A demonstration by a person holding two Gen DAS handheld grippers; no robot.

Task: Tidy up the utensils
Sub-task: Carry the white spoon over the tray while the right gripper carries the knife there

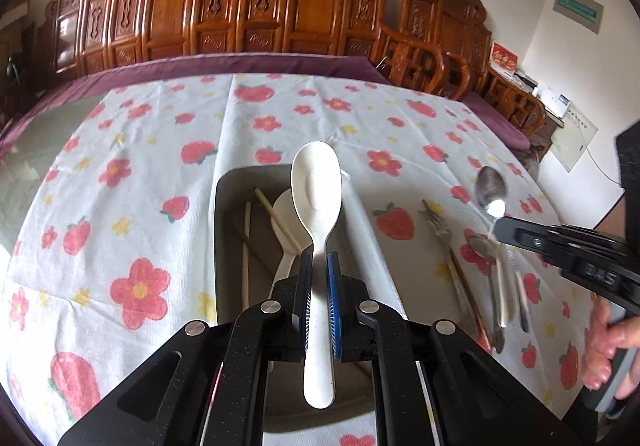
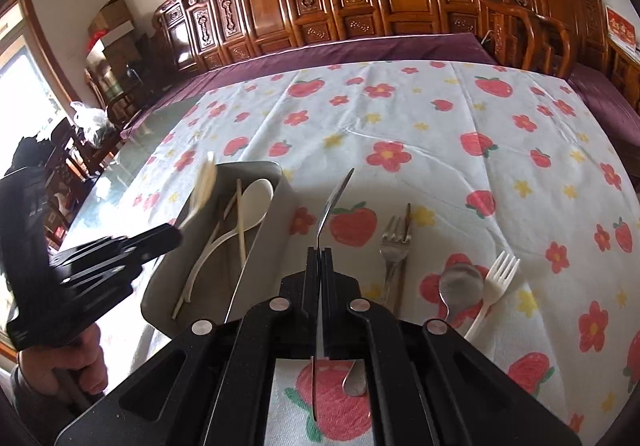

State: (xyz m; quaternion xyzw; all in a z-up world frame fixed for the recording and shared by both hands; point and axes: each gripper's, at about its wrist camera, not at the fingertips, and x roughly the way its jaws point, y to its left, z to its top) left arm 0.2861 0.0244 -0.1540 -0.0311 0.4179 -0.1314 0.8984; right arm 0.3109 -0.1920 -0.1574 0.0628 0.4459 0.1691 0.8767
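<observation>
From the left wrist, the left gripper (image 1: 319,266) was clamped on a white spoon (image 1: 316,197), held above the tray (image 1: 224,213) — inside lay another white spoon and some chopsticks (image 1: 246,246), two or three.

From the right wrist, the right gripper (image 2: 320,258) pinched a metal spoon (image 2: 334,201) edge-on over the cloth (image 2: 440,117). Left out — one metal fork (image 2: 396,242), one plastic fork (image 2: 496,282), one more metal spoon (image 2: 460,282). Roughly half done, I judged.

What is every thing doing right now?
Left gripper: shut on white spoon, above the tray.
Right gripper: shut on metal spoon, lifted.
Tray: holds a spoon and chopsticks.
Metal fork: lying on cloth.
Plastic fork: lying on cloth.
</observation>
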